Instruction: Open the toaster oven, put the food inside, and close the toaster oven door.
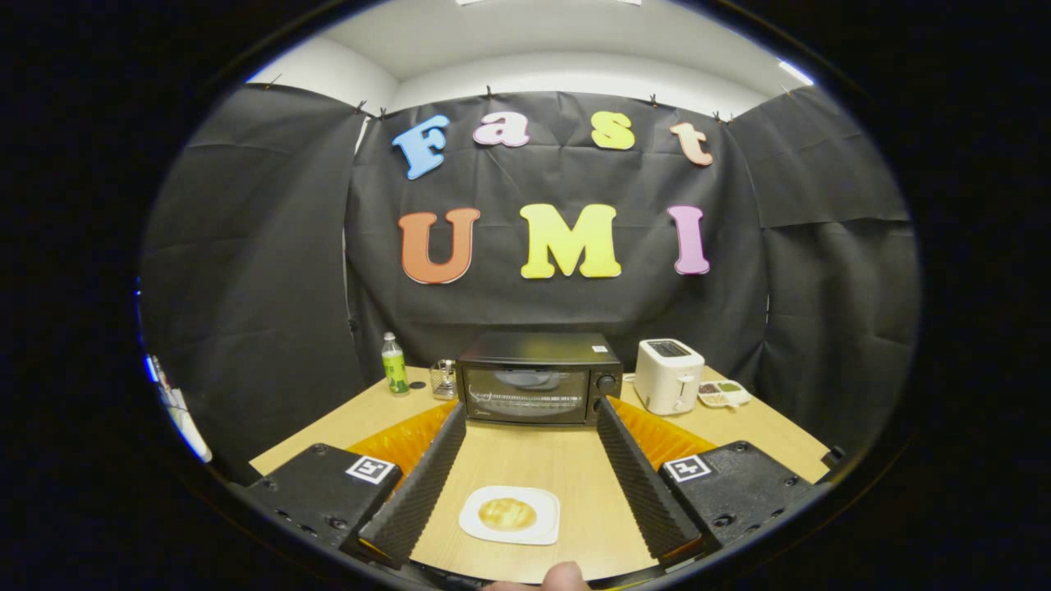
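I have the gripper [532, 410] with its two ribbed fingers spread wide, holding nothing. Between them, low in the frame, one white square plate [510, 515] lies flat on the light wooden table [566, 468], and on it one round golden piece of food [507, 514]. Bare tabletop shows on every side of the plate, so neither finger touches it.

Just beyond the fingertips, at mid-frame, I see one black toaster oven [539, 377]. Its long axis runs left to right across the table, its glass door faces me and is closed, and its knobs sit at its right end. A strip of bare table lies between plate and oven.

Left of the oven stand one small clear glass jar [443, 379] and one green plastic bottle [394, 364], upright. To its right stand one white toaster [668, 375], and beside that one small divided dish [722, 394] near the table's right edge.

A fingertip [565, 576] shows at the bottom centre.
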The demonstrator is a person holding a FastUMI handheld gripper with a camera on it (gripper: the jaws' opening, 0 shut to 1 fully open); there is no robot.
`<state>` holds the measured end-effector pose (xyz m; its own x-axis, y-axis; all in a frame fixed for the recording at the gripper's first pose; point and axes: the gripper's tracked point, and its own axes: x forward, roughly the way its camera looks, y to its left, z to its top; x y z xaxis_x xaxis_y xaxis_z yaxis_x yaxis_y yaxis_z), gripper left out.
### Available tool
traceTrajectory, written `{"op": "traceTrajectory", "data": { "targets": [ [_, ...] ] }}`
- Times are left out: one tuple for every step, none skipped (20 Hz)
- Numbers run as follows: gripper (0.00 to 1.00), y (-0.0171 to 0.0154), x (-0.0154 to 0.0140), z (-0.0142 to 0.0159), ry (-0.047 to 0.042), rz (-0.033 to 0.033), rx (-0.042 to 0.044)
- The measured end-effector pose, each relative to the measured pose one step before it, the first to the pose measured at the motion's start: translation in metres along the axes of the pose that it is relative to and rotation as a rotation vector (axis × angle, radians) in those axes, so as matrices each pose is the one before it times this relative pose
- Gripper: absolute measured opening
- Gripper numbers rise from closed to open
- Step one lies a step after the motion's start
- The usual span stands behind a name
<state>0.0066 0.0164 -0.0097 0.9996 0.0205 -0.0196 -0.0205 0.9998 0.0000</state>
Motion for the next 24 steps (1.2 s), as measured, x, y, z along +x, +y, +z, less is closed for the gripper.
{"op": "traceTrajectory", "data": {
  "targets": [
    [1.00, -0.00105, 0.00062, -0.00322, 0.00175, -0.00243, -0.00413],
    [1.00, -0.00068, 0.00095, -0.00190, 0.00620, -0.00103, 0.00186],
    [1.00, 0.00054, 0.00012, -0.00200, 0.01388, 0.00343, 0.00033],
    [1.00, 0.00003, -0.00008, 0.00011, 0.00964, 0.00694, -0.00444],
    [1.00, -0.00162, -0.00243, 0.00476, -0.00754, -0.00302, -0.00305],
    [1.00, -0.00420, -0.00228, 0.00702, -0.02238, -0.00977, 0.00457],
    [1.00, -0.00243, -0.00012, 0.00242, -0.01366, -0.00568, 0.00025],
    [1.00, -0.00013, 0.00087, -0.00038, 0.00157, 0.00042, -0.00771],
    [1.00, -0.00232, 0.00041, -0.00209, -0.00097, -0.00676, 0.00454],
    [1.00, -0.00214, -0.00018, -0.00026, 0.00218, -0.00223, 0.01076],
    [1.00, -0.00077, -0.00045, -0.00205, 0.00546, 0.00107, 0.00929],
    [1.00, -0.00196, -0.00001, -0.00082, 0.00071, -0.00052, 0.00731],
    [1.00, -0.00348, 0.00039, -0.00154, 0.00191, -0.00579, 0.00023],
    [1.00, -0.00500, 0.00096, -0.00152, 0.00223, -0.00983, 0.00098],
    [1.00, -0.00489, 0.00211, -0.00210, 0.00473, -0.00950, 0.00482],
    [1.00, -0.00377, 0.00201, -0.00227, 0.00766, -0.00318, 0.00693],
    [1.00, -0.00201, 0.00235, 0.00053, 0.00233, -0.00243, 0.01137],
    [1.00, -0.00236, 0.00265, 0.00130, 0.00414, -0.00230, 0.00693],
    [1.00, -0.00253, 0.00168, -0.00066, 0.00179, -0.00228, 0.00506],
    [1.00, -0.00095, 0.00051, 0.00150, -0.00122, 0.00044, 0.00107],
    [1.00, 0.00069, 0.00206, 0.00135, -0.00450, 0.00070, -0.00181],
    [1.00, 0.00029, 0.00171, 0.00155, -0.00398, -0.00049, -0.00523],
    [1.00, -0.00029, 0.00261, -0.00035, -0.00147, -0.00057, -0.00357],
    [1.00, 0.00099, 0.00261, 0.00000, 0.00083, 0.00277, -0.00277]
  ]
}}
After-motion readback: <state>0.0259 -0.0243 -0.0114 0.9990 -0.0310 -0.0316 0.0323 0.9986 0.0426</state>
